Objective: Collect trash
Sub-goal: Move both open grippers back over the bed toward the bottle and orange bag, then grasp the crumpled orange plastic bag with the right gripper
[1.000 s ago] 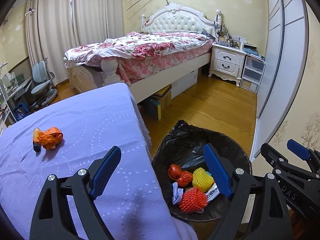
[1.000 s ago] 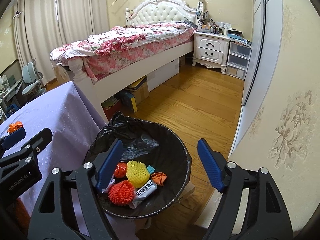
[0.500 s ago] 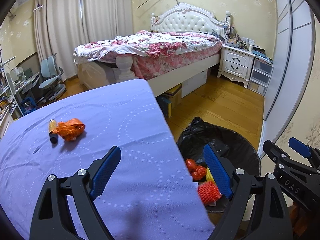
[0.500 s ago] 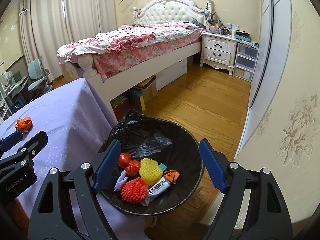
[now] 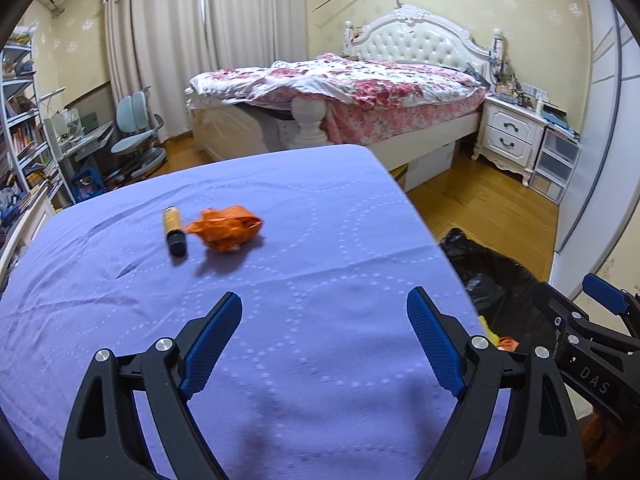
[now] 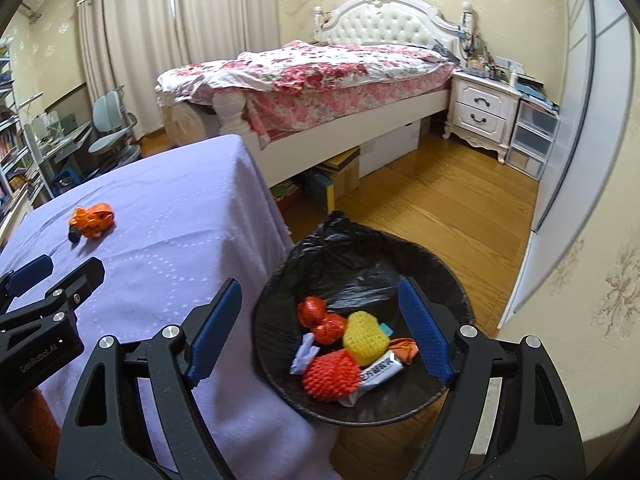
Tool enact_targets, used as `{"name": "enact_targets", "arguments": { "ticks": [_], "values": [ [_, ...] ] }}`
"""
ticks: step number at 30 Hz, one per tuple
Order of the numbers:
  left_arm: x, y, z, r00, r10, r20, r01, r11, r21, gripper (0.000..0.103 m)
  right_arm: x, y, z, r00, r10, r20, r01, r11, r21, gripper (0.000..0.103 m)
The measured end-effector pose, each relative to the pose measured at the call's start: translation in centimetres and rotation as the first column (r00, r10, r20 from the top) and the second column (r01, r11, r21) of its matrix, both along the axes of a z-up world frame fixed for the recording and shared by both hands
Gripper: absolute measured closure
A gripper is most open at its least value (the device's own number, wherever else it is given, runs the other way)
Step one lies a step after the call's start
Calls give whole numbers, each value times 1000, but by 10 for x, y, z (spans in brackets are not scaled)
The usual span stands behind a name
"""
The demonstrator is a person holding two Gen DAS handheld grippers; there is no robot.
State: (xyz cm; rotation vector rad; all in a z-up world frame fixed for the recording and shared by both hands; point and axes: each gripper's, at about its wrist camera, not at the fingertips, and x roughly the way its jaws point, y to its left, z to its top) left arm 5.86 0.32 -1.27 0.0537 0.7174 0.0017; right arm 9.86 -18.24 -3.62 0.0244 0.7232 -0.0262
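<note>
A crumpled orange wrapper (image 5: 226,227) and a small yellow bottle with a black cap (image 5: 174,230) lie side by side on the purple tablecloth (image 5: 304,248). My left gripper (image 5: 325,346) hovers open above the cloth, well short of both. Beside the table stands a black-lined trash bin (image 6: 448,280) with several pieces of trash (image 6: 344,344) inside: red, yellow, white. My right gripper (image 6: 320,330) is open, empty, its right finger above the bin and its left finger over the table's corner. The wrapper (image 6: 93,220) also shows far left in the right wrist view.
A bed (image 5: 360,92) with a floral cover stands beyond the table, a white nightstand (image 5: 510,136) to its right. Boxes (image 6: 340,168) sit under the bed. A desk chair (image 5: 136,136) and shelves are at the left. A sliding wardrobe door (image 6: 576,128) borders the wooden floor.
Both grippers have swung left, away from the bin and towards the table. The wrapper and bottle now lie nearer the middle of the left wrist view. Both jaws stay open.
</note>
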Motion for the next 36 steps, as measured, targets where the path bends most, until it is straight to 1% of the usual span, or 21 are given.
{"name": "enact_targets", "arguments": {
  "ticks": [5, 12, 16, 26, 31, 36],
  "values": [
    [-1, 31, -6, 998, 62, -22, -62, 998, -1, 19, 6, 26, -2, 998, 57, -16, -57, 998, -1, 24],
    [-3, 79, -13, 987, 154, -56, -154, 988, -1, 19, 16, 68, -7, 988, 146, -49, -147, 989, -25, 24],
    [-3, 105, -15, 977, 200, -71, -200, 980, 4, 19, 27, 98, -9, 977, 200, -80, -202, 979, -12, 24],
    [10, 155, -21, 954, 281, -110, -282, 959, 3, 19, 52, 177, -17, 939, 323, -117, -329, 943, -44, 24],
    [17, 173, -21, 945, 308, -113, -309, 951, 3, 19, 66, 208, -20, 926, 350, -138, -361, 930, -62, 24],
    [23, 191, -22, 937, 328, -123, -331, 943, -9, 19, 84, 234, -25, 924, 349, -154, -364, 928, -76, 24]
  ]
}}
